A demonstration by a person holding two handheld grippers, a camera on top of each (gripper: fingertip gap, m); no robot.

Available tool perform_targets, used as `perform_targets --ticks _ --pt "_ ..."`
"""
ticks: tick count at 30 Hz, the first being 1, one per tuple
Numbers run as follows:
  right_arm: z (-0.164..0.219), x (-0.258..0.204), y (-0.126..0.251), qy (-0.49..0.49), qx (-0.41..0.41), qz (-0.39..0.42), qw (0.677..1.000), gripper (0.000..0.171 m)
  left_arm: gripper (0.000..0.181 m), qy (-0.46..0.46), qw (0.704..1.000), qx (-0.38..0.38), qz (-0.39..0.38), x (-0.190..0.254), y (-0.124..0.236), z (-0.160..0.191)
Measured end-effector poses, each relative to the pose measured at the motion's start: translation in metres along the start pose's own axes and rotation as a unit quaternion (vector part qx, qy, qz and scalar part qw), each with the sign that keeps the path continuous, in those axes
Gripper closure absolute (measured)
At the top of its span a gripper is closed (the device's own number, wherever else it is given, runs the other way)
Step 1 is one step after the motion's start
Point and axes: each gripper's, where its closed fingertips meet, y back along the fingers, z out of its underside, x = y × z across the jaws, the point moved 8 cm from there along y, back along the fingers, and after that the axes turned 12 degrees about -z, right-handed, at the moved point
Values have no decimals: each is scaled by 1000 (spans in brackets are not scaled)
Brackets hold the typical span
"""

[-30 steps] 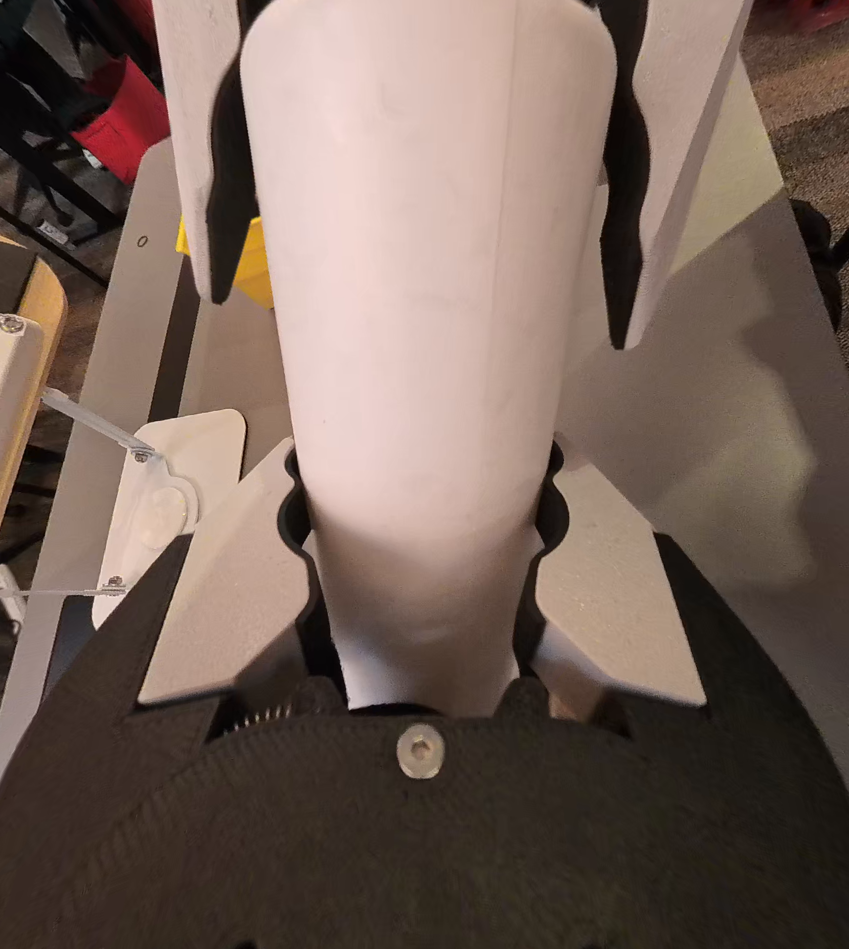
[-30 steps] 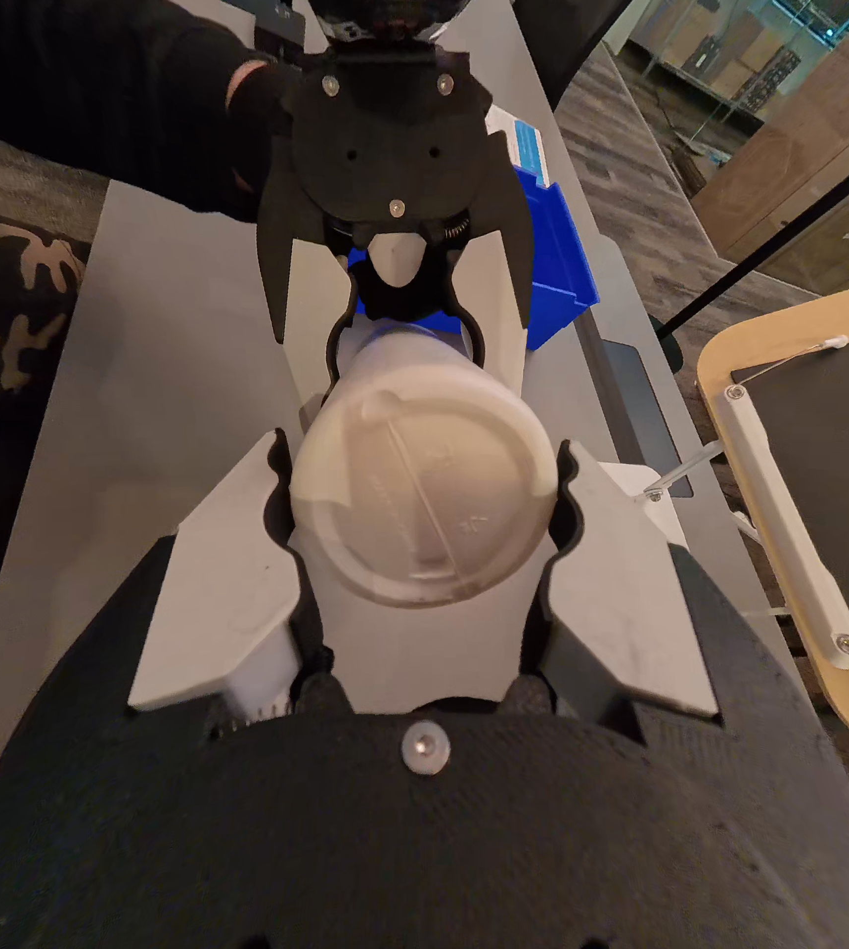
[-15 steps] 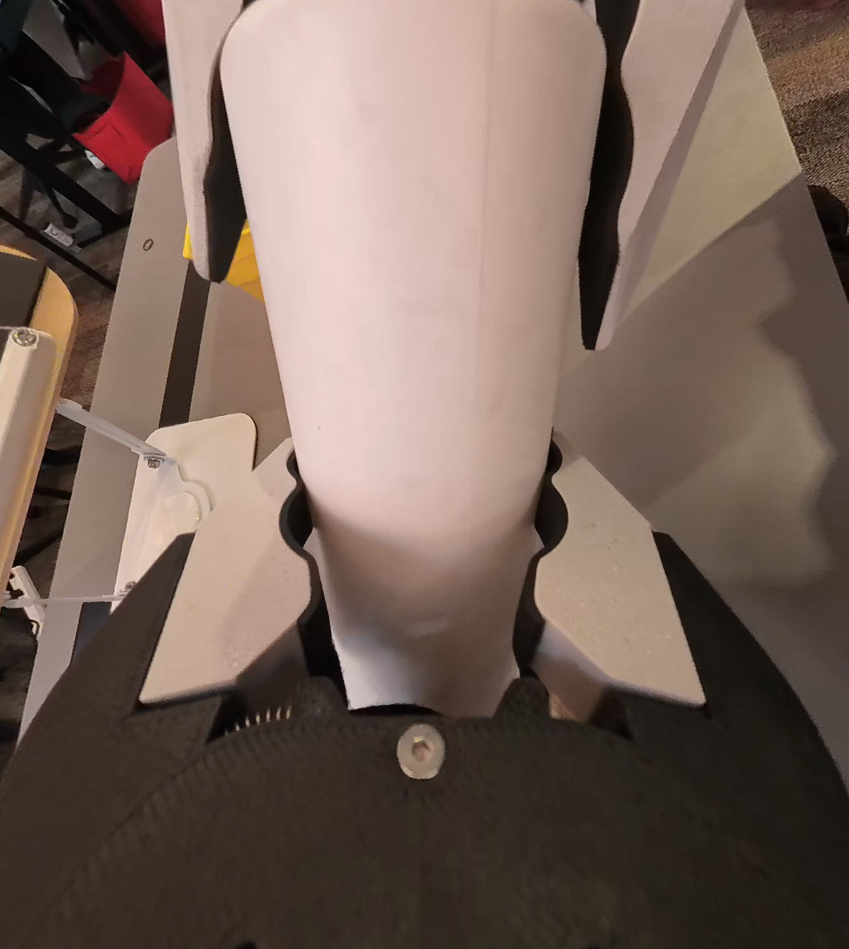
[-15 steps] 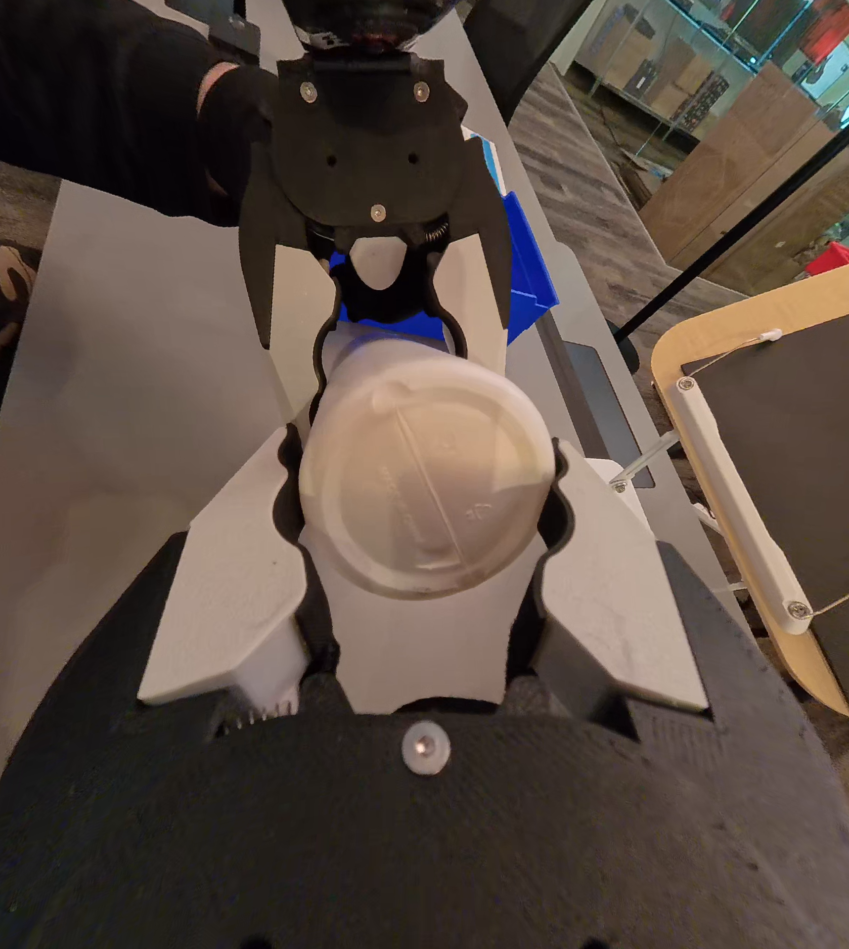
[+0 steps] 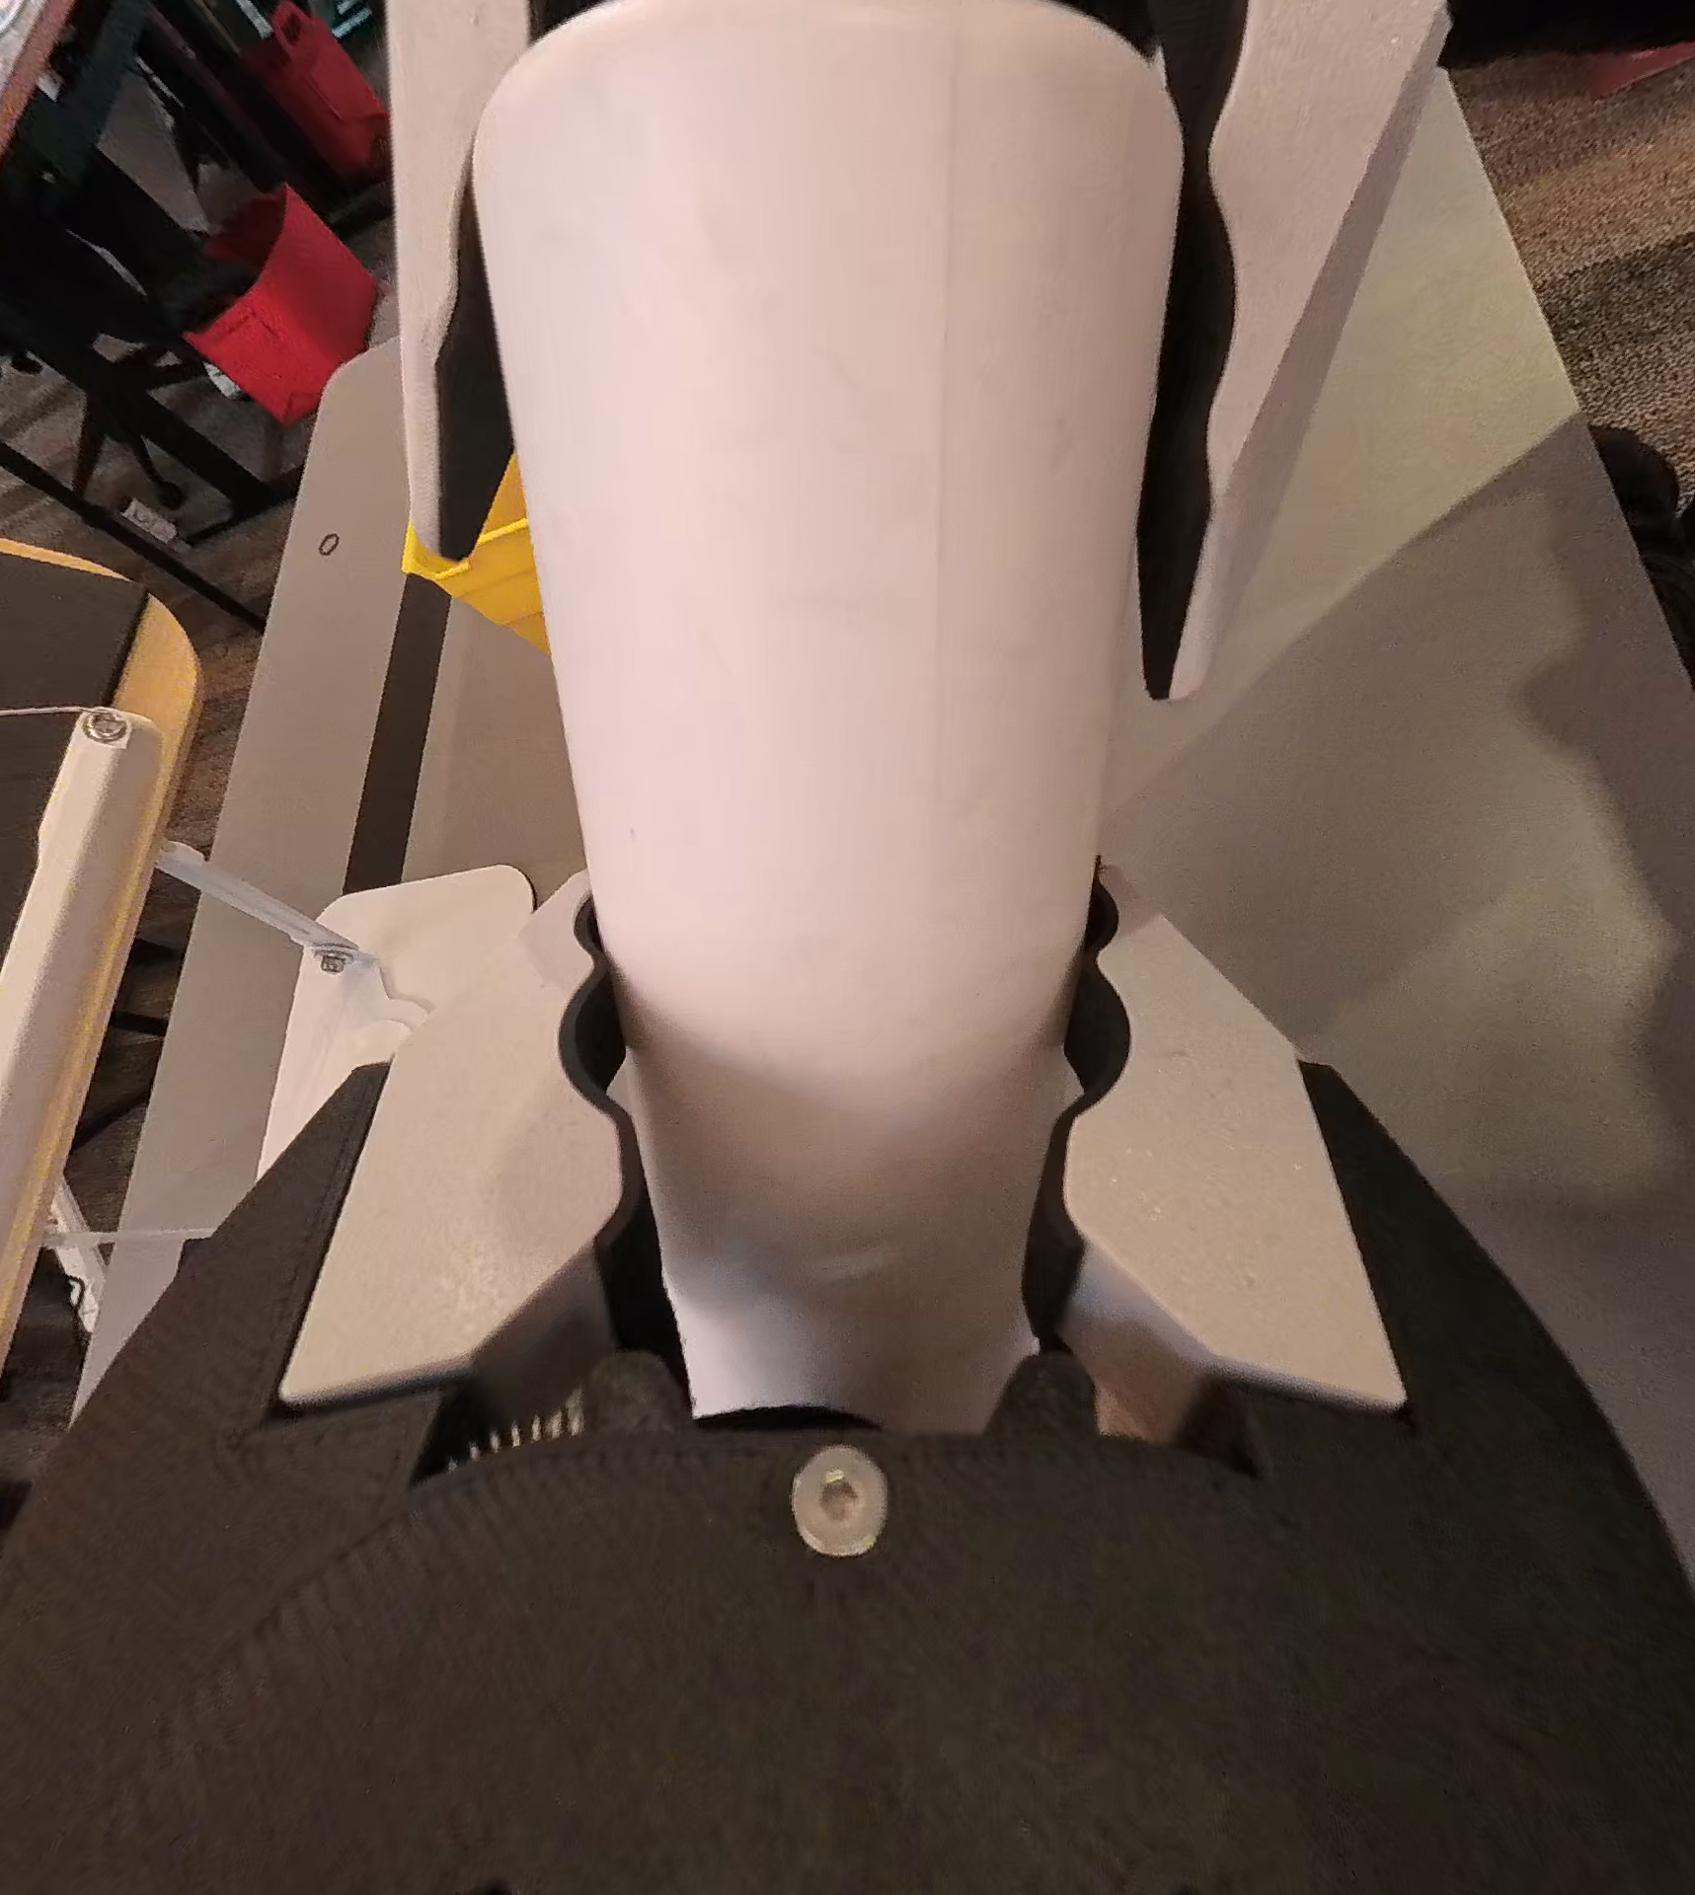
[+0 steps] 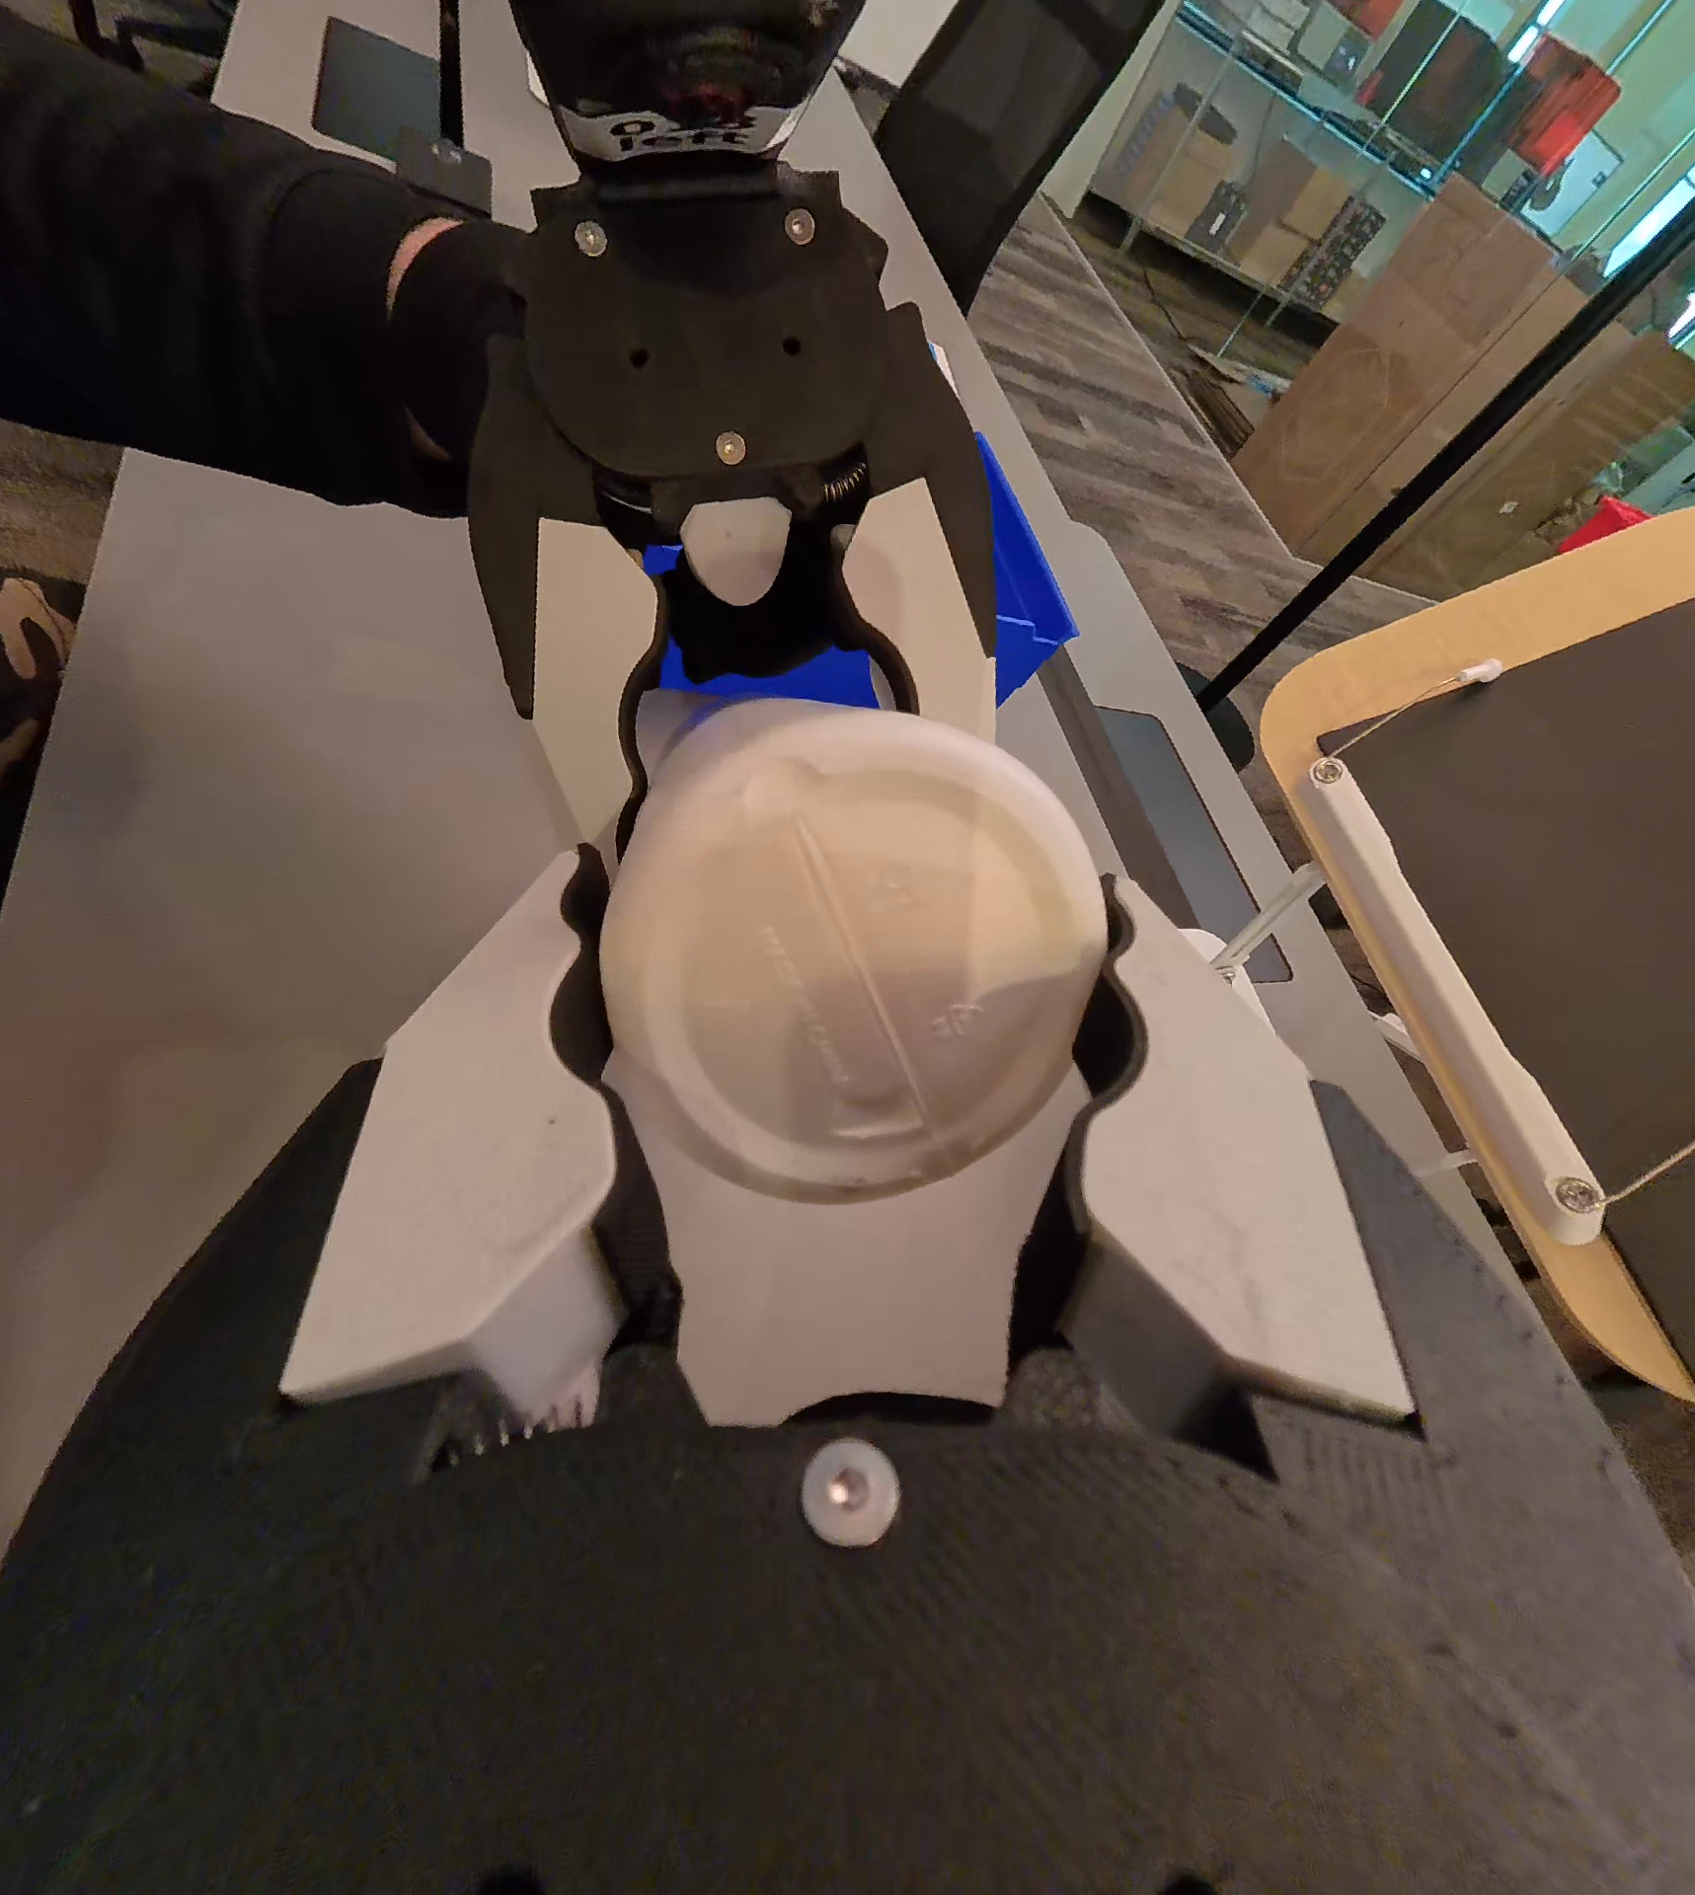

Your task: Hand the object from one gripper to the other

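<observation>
We judge the main risk to be a drop: if one gripper lets go before the other has a firm bite, the white cup (image 5: pixel 822 574) falls to the grey table (image 5: pixel 1438 779) below it; a second risk is crushing, since both sets of fingers press a thin wall at once; a third is a tug-of-war, if the two pull apart while both are clenched, which could twist the cup out of line.

The cup lies on its side in the air above the table, spanning the gap between the two tools; the left gripper (image 5: pixel 843 984) is clenched on its narrow end, its dark pads touching the wall on either side; the right gripper (image 6: pixel 848 974) is closed around the wide lidded end, the pads touching the rim of the lid (image 6: pixel 853 984), though we cannot tell how hard they press. Relative to the cup, a blue bin (image 6: pixel 1017 605) sits beyond the left gripper, and a yellow bin (image 5: pixel 484 574) shows just beside the cup's wide end.
</observation>
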Motion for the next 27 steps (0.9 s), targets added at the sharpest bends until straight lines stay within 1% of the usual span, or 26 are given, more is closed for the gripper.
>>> perform_targets --ticks 4,6,9,12,14,16,18,20,22,23,25,26,27 --pt "3 3 3 -13 11 6 1000 80 93 8 1000 -1 -8 -3 0 2" --pt "5 5 8 -23 24 11 999 80 87 19 1000 -4 -20 -8 3 5" --pt "10 10 17 -40 45 28 998 80 77 61 997 20 -50 -20 17 7" --pt "15 15 30 -68 87 50 993 80 67 146 981 75 -100 -36 42 11" --pt "19 18 41 -86 119 64 987 80 66 221 961 113 -125 -44 60 22" --pt "22 21 51 -105 152 77 980 80 62 299 931 158 -137 -46 74 38" --pt "26 22 59 -120 181 85 972 80 62 370 899 202 -117 -42 77 53" --pt "27 24 67 -135 218 92 962 80 61 417 874 231 -96 -31 67 64" --pt "27 25 72 -155 262 94 948 80 55 442 854 267 -69 -21 49 63" --pt "28 25 71 -165 281 89 941 80 56 456 840 290 -55 -17 40 61" --pt "29 25 66 -184 306 84 930 80 50 479 811 336 -11 -12 21 50" --pt "30 23 62 -190 316 80 926 80 46 485 797 358 -10 -12 14 43" --pt "30 22 58 -196 329 73 921 80 45 493 774 398 -12 -13 12 36"
